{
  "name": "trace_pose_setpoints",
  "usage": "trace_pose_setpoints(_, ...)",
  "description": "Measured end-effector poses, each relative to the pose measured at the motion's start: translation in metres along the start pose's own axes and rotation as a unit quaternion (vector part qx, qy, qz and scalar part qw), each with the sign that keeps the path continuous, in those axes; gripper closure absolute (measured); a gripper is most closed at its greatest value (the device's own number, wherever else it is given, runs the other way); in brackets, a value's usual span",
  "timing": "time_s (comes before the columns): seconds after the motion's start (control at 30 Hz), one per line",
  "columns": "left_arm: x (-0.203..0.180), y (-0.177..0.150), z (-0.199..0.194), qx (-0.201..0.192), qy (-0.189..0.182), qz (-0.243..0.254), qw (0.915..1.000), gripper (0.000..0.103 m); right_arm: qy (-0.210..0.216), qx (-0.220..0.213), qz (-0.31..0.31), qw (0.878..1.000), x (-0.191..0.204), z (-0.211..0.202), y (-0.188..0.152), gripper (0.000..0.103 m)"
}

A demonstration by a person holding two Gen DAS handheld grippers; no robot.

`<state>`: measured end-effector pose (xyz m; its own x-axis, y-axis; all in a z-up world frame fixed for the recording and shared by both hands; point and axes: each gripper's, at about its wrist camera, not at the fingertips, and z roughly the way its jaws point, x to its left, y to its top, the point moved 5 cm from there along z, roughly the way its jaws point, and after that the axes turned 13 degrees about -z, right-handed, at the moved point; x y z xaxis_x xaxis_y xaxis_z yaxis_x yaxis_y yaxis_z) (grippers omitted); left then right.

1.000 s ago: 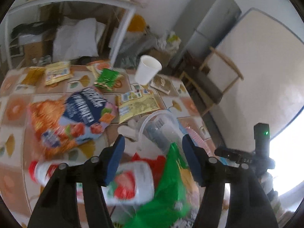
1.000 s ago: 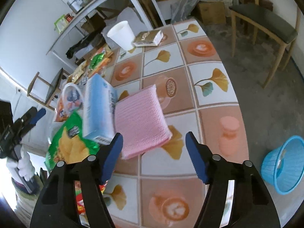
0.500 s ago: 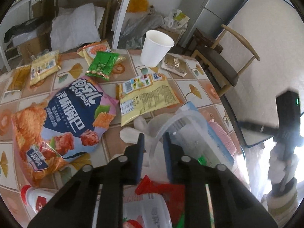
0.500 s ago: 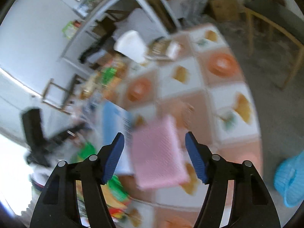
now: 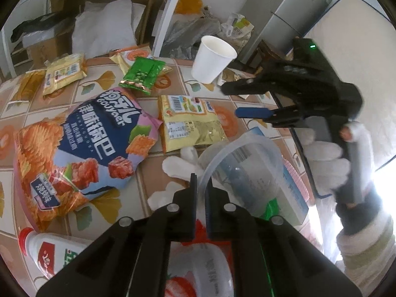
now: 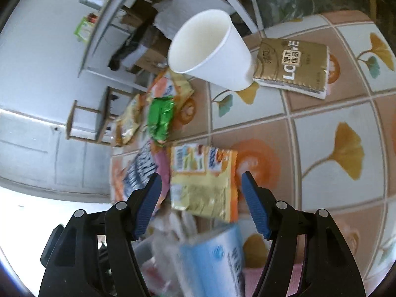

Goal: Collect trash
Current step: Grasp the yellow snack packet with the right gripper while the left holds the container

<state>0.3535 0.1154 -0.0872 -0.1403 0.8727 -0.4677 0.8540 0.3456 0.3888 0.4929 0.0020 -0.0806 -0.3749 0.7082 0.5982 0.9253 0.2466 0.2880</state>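
My left gripper [image 5: 201,188] is shut on the rim of a clear plastic bag [image 5: 237,158] that holds a blue tissue pack [image 5: 292,198] and other trash. My right gripper [image 6: 200,198] is open and hovers over a yellow snack packet [image 6: 205,185] on the tiled table; it also shows in the left wrist view [image 5: 237,99]. The yellow packet [image 5: 190,121] lies just past the bag. A white paper cup [image 6: 210,49] stands behind it, next to a gold tissue pack [image 6: 294,66]. A large crisp bag [image 5: 74,153] and a green packet [image 5: 143,74] lie to the left.
More small yellow packets [image 5: 64,71] lie at the table's far left. A white bottle with a red cap [image 5: 49,252] lies near me. A white metal shelf [image 5: 168,12], boxes and a grey cabinet [image 5: 297,17] stand beyond the table.
My left gripper closed on the bag's rim and stays there. My right gripper swung from over the pink cloth to above the yellow packet, near the cup.
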Motion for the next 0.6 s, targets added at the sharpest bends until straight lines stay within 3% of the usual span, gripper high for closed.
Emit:
trace_pose_setpoints(0.2,0.016,0.009,-0.026,-0.033,-0.027,-0.042,0.9982,0.098,-0.035,0.026,0.024,0.999,-0.008,0.008,0.004,0.037)
trace_pose_setpoints(0.33,0.026,0.017,-0.047,-0.06,-0.046,-0.07,0.9947,0.098,-0.053,0.038,-0.002,0.998,0.001,0.01,0.007,0.037)
trace_pose_setpoints(0.6,0.049,0.018,-0.085,-0.098,-0.073,-0.108,0.9866,0.098,-0.115,0.109,-0.035,0.987,0.013,0.042,0.012,0.037)
